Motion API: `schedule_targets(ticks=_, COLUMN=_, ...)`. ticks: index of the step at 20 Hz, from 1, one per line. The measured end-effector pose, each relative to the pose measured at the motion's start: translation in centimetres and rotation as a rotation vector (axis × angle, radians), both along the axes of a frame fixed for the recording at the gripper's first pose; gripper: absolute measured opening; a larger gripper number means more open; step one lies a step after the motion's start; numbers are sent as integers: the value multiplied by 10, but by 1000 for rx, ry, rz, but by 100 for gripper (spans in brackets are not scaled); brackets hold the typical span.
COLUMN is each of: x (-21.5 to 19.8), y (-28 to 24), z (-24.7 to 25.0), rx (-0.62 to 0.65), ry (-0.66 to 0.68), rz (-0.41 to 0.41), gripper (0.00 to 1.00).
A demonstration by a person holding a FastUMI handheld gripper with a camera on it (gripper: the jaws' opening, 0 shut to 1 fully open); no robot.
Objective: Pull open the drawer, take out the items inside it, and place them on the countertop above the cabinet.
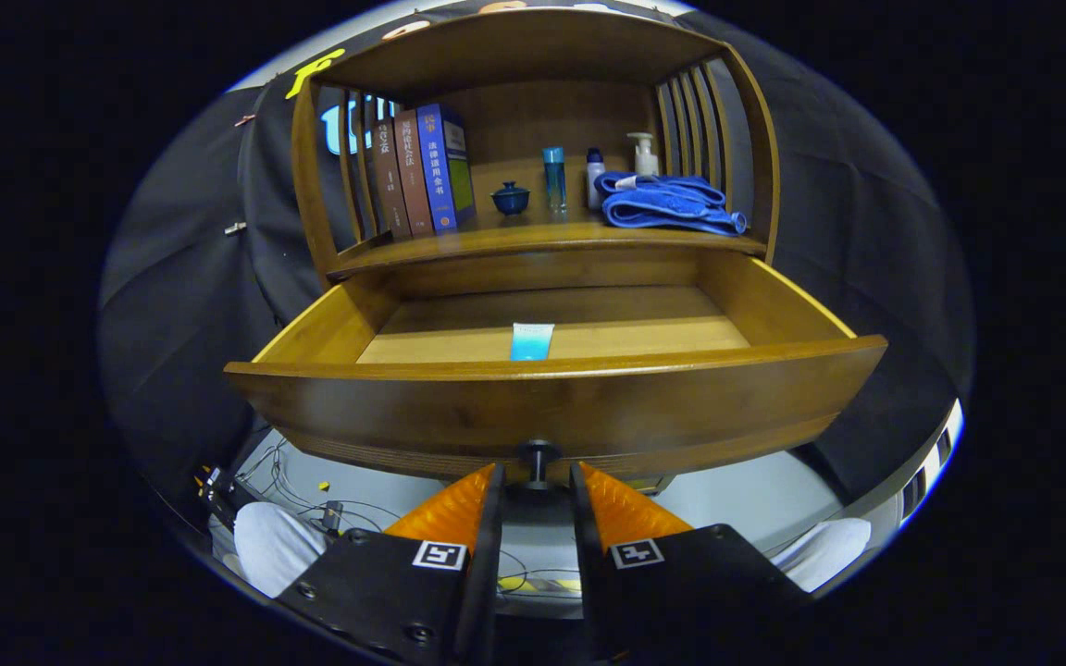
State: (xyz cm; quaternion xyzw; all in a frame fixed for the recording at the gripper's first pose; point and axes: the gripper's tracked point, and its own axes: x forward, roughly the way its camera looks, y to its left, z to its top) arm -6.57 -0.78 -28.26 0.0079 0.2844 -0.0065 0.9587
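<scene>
I saw black cloth (pixel 191 277) draped behind and beside the wooden cabinet (pixel 533 55), with a pale floor (pixel 746 499) and loose cables (pixel 292 462) below.

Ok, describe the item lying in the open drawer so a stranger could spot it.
Find the wooden cabinet and its pulled-out drawer, whose knob sits between the gripper fingers. On the drawer floor lies a small blue tube, flat and alone, unlike the upright bottles above.
</scene>
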Motion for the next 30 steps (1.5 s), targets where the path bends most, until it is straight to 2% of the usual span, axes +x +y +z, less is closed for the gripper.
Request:
schedule_targets(ticks=1, x=-5, y=-1, z=14, rx=-3, ry=-16, rz=-9, gripper=42)
schedule_targets(ticks=3, x=-1, y=0, z=17, rx=2, ry=-38, rz=-22, gripper=26)
schedule_targets(ticks=7, x=-8, y=9, z=51, rx=20, ry=-49, rz=-37, gripper=26)
schedule_targets(ticks=8, x=-5, y=14, z=65, rx=29, ry=-65, rz=-32, gripper=29)
schedule_targets(ticks=12, x=38, y=31, z=106, rx=73, ry=-59, rz=-2, gripper=74)
schedule_targets(ticks=14, x=69, y=32, z=112, rx=72, ry=-44, rz=-5, gripper=77)
schedule_targets(ticks=17, x=108, y=35, z=89, rx=54, ry=79, rz=-2, gripper=99)
schedule_targets(ticks=22, x=156, y=27, z=33, rx=106, ry=322, rz=-71, gripper=99)
schedule_targets(ticks=24, x=168, y=20, z=13, rx=89, ry=395, rz=-88, gripper=100)
schedule_targets(ticks=30, x=171, y=13, z=-34, rx=-13, ry=580, rz=-74, gripper=100)
